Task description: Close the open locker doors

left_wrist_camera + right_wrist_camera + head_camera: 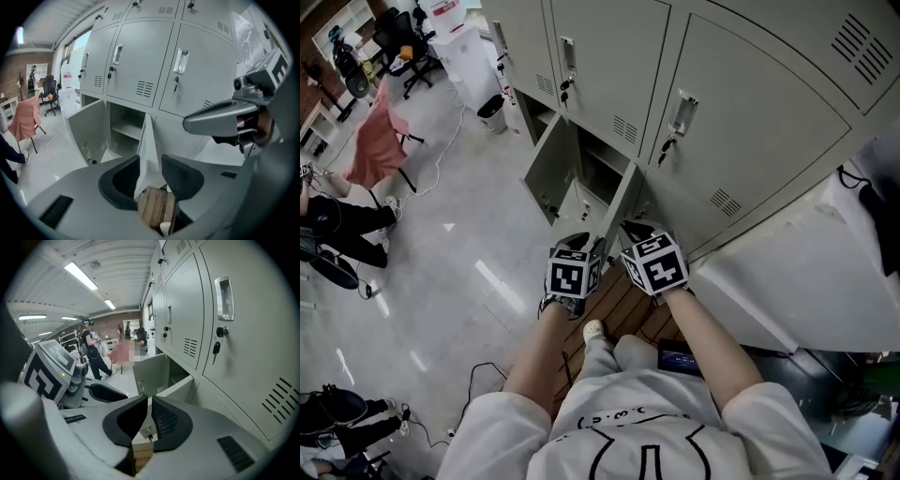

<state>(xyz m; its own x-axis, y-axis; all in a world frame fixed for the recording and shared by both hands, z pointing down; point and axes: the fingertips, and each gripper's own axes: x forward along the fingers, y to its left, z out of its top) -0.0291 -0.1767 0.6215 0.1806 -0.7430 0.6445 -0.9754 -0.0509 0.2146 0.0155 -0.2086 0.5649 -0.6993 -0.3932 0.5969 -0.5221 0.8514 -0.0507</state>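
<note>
- The near open door (146,140) stands tall, with its thin edge right between both grippers.
- The left gripper (150,174) jaws are opening, not pinching that edge.
- The right gripper (149,417) jaws are closing round it.

Shows a pale glossy floor (459,253), a brick back wall (14,75), black office chairs (50,93) and lit ceiling strip lights (80,275)
</note>
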